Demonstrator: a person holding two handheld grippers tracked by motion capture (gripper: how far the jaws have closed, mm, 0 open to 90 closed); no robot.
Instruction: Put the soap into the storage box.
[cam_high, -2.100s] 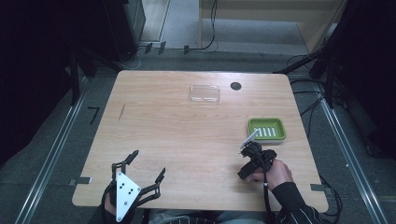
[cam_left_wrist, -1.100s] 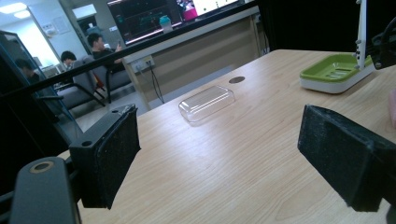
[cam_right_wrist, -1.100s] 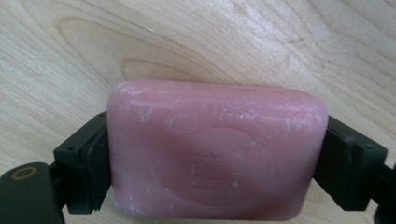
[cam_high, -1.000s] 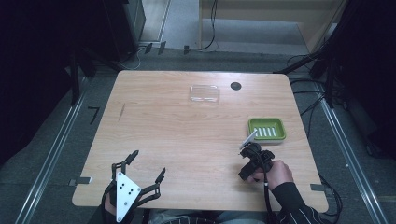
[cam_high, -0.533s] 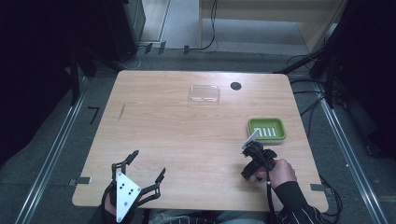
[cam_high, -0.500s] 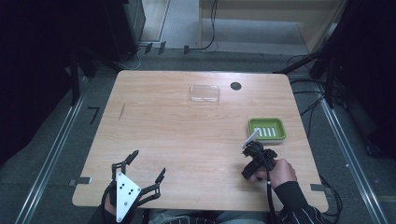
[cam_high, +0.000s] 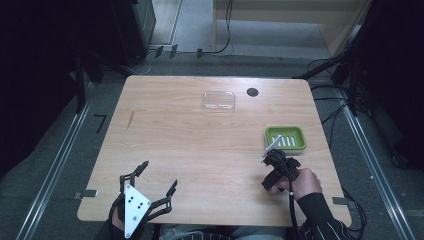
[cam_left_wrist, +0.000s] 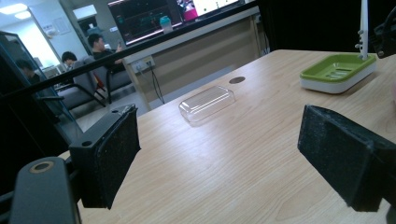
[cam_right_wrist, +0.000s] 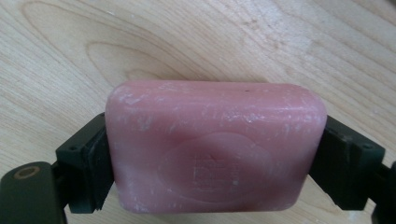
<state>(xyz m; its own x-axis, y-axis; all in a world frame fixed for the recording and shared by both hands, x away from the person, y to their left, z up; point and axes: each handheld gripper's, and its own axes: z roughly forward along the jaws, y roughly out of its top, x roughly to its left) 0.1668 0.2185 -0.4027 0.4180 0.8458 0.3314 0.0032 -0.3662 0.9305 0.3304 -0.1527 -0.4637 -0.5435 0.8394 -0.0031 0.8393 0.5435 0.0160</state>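
Pinching a pink soap bar (cam_right_wrist: 215, 147) across its short ends, the right gripper (cam_high: 276, 167) holds it just short of the green soap dish (cam_high: 285, 138), low over the bench (cam_high: 190, 145), judged ready for placing there. Beyond the dish lies a clear lid (cam_high: 219, 100). The left gripper (cam_high: 150, 187), well apart, idles with fingers (cam_left_wrist: 109, 156) spread, gripping nothing.

Table (cam_high: 165, 145) centre bare, free passage. Obstacles: clear lid (cam_high: 219, 100) at 12 o'clock, green soap dish (cam_high: 285, 138) at 3, just beyond right gripper (cam_high: 274, 161).
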